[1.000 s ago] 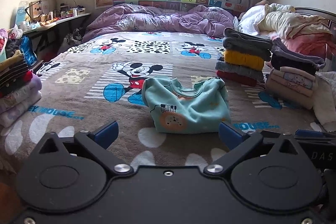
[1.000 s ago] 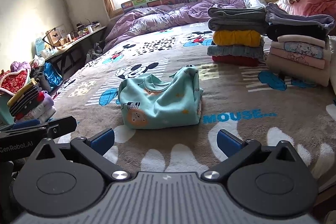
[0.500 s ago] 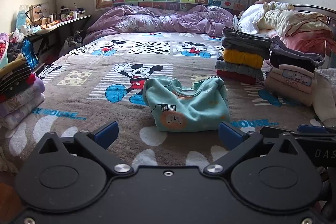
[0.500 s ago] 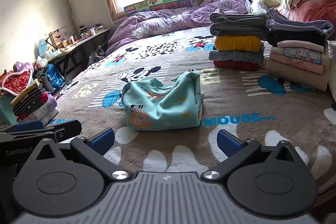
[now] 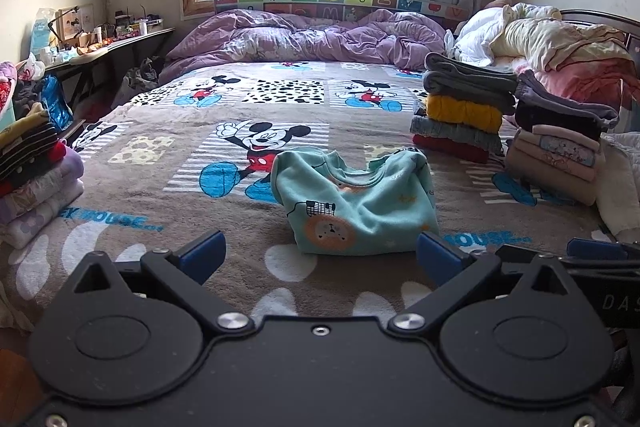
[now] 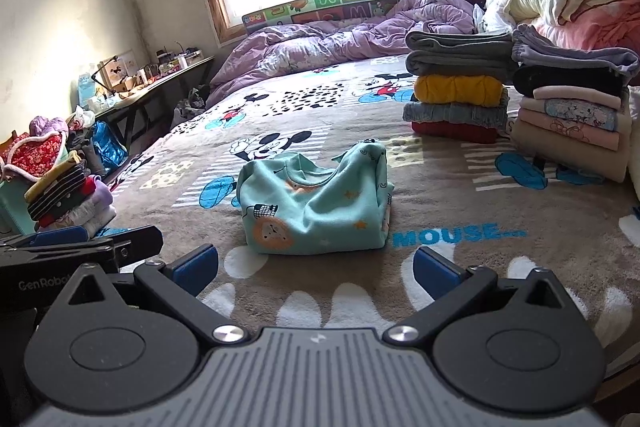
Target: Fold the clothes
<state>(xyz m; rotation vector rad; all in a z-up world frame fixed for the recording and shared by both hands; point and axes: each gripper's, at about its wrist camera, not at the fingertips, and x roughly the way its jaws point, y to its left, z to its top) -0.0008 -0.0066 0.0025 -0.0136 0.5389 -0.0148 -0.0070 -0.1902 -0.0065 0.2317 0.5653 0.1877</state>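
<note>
The teal top (image 5: 356, 205) sits folded small on the bed (image 5: 168, 163) near its foot edge, neckline gaping upward. Both the left gripper (image 5: 318, 253) and right gripper (image 6: 314, 265) hang wide, empty; pressing that collar flat would tidy it

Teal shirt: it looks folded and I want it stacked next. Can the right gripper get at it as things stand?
Probably yes. The right gripper is open and faces the teal shirt, with only bare blanket between them.
</note>
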